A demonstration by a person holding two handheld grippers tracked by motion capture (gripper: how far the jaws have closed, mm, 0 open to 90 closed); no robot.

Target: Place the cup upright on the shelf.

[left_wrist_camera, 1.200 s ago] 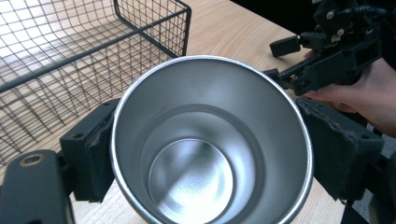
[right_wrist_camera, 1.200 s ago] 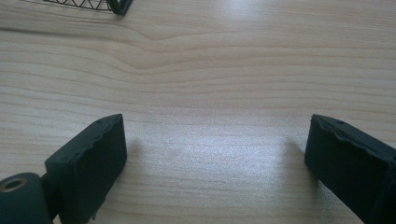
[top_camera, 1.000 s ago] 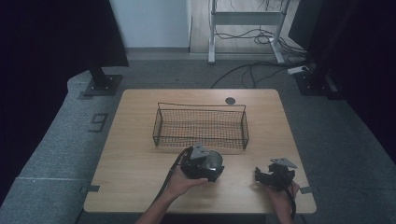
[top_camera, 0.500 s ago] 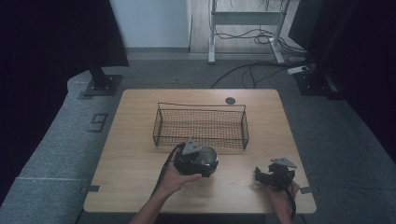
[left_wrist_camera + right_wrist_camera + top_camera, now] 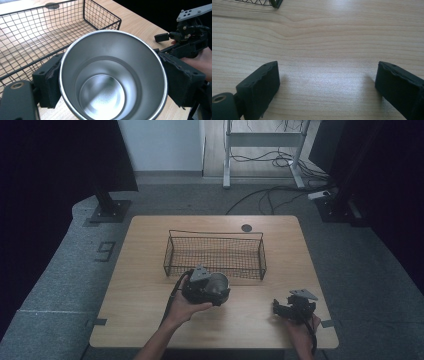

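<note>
we read one sign: a dark figure "9" [image 5: 105, 251] marked on the grey floor [image 5: 65, 285], just off the left edge of the counter [image 5: 145, 320] in the high view, level with the counter's far half. we can read no other text, label or brand on the counter or on anything standing on it.

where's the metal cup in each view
high view: metal cup low centre, between the left gripper's jaws, just in front of the wire basket.
left gripper view: cup centre, mouth open to the camera.
right gripper view: not in it.
shared landmark: the wire basket.
</note>
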